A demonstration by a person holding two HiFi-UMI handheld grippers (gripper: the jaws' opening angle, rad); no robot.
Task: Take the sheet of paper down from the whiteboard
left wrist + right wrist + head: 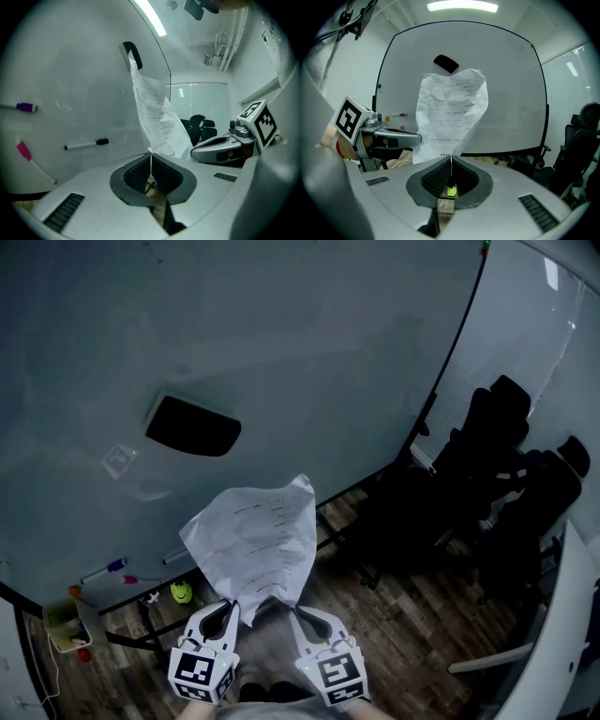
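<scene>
Well left of the left jaws, a purple-capped marker [105, 570] sits on the whiteboard [281, 343], which stands beyond both pairs of jaws. We find the left gripper [228, 607] with its jaws clamped on the lower left corner of the sheet of paper [253, 538]. The sheet rises ahead of the jaws, creased and curled, print facing us. A black eraser [192, 426] is on the board beyond it. The right gripper [296, 613] has its jaws clamped on the lower right corner. Dark office chairs [506, 460] stand well right of the right jaws.
</scene>
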